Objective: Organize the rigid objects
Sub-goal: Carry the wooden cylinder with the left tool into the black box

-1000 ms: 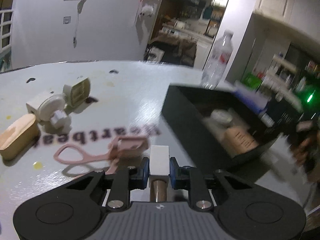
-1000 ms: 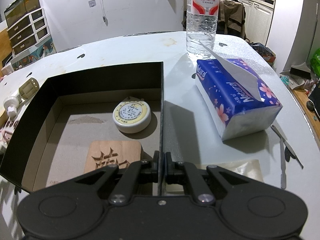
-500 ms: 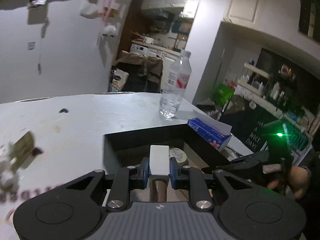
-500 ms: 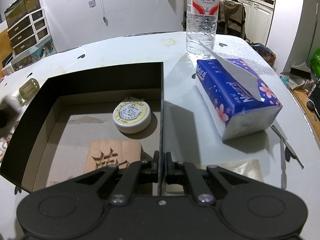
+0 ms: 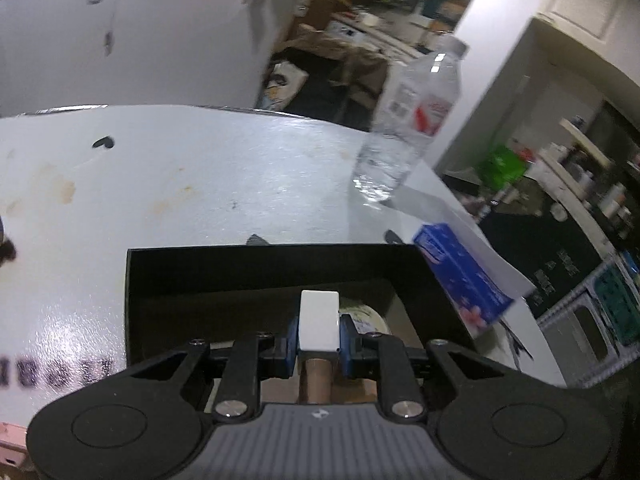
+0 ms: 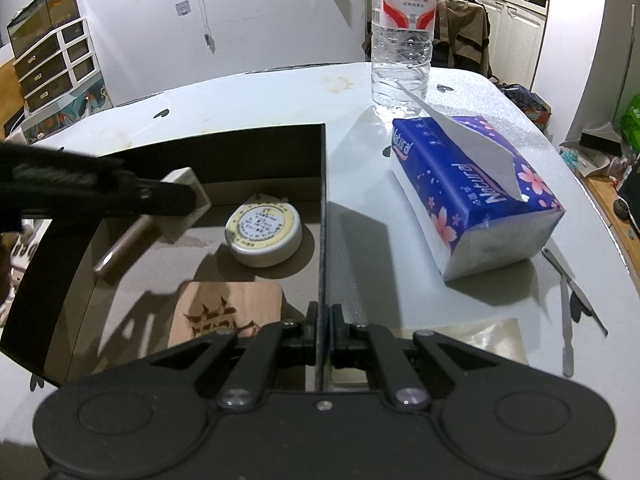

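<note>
White plastic fills my left gripper [image 5: 319, 330]: its 2 fingers are clamped on the block head of a small stamp-like tool [image 6: 185, 204], whose brown cylindrical handle slants down and back. From the right wrist view it hangs above the left part of the black cardboard box [image 6: 256, 152], clear of the floor. I judge it light and stiff, with a smooth head that could slip, so the flat side faces are the place to hold it. Beneath lies a carved wooden tile [image 6: 230, 310], and further right a round white tin [image 6: 264, 234]; both look rigid. My right gripper [image 6: 325, 330] is pinched shut on the box's right wall, steadying it. Right of the box stand a water bottle [image 6: 402, 36] and a blue tissue pack [image 6: 476, 196].
</note>
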`<action>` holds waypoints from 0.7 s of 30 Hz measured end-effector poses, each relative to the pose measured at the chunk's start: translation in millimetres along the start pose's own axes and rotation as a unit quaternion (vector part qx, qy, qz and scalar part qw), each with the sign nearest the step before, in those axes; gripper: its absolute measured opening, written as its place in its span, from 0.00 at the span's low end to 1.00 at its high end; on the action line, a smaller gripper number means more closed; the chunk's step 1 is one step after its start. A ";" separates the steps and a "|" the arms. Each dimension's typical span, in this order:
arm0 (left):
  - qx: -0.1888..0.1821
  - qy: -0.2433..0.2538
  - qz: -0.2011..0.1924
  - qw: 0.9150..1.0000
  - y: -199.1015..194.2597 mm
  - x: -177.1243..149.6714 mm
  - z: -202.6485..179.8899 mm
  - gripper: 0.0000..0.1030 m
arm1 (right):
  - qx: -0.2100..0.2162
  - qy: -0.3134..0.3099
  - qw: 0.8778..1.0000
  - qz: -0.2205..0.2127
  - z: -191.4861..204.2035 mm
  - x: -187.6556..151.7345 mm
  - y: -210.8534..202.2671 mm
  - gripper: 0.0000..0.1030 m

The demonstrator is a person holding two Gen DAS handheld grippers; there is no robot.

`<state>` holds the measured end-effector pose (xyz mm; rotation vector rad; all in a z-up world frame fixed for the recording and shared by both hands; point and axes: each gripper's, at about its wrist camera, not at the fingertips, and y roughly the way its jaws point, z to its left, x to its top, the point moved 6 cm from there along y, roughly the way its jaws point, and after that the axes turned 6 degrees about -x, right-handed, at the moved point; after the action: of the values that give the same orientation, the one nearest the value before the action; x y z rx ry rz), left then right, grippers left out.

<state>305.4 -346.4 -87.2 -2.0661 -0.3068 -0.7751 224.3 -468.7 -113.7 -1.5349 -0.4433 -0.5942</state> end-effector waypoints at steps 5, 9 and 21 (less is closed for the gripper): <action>0.025 0.009 0.016 1.000 15.6 -0.1 -1.6 0.21 | 0.000 0.000 1.000 0.000 -0.1 -0.7 0.0 0.04; 0.011 0.014 0.023 1.000 16.8 -4.1 -3.5 0.50 | 0.001 0.000 1.000 0.000 0.1 -0.1 0.3 0.04; 0.000 0.048 0.014 0.999 -0.2 -8.2 -16.4 0.85 | 0.001 0.001 1.000 -0.001 -0.6 -0.9 0.2 0.05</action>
<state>292.3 -359.0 -85.4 -2.0225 -0.2247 -0.8545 223.7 -469.2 -114.4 -1.5327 -0.4439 -0.5955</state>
